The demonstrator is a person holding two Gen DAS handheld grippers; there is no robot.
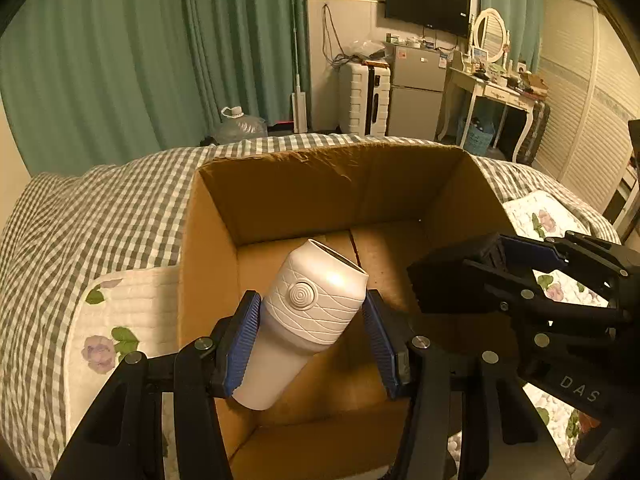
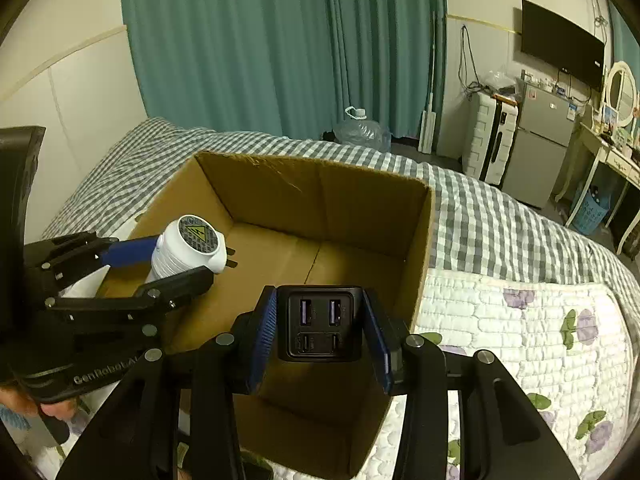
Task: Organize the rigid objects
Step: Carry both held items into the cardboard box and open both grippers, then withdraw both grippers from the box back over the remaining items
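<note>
My left gripper (image 1: pixel 312 328) is shut on a white cylindrical appliance (image 1: pixel 304 320) with a quilted band and a round button, held tilted over the open cardboard box (image 1: pixel 208 240). It also shows in the right wrist view (image 2: pixel 188 248), its plug end with a warning sticker facing the camera. My right gripper (image 2: pixel 320 328) is shut on a black USB charger block (image 2: pixel 320 324) with several ports, held above the box's near right part (image 2: pixel 424 248). From the left wrist view the right gripper (image 1: pixel 452 276) reaches in over the box's right wall.
The box sits on a bed with a gingham cover (image 1: pixel 100 216) and a floral quilt (image 2: pixel 520 340). Behind are green curtains (image 1: pixel 120 60), a water jug (image 1: pixel 240 124), a white suitcase (image 1: pixel 364 96), a small fridge (image 1: pixel 416 92), a TV (image 1: pixel 428 4) and a dressing table (image 1: pixel 500 88).
</note>
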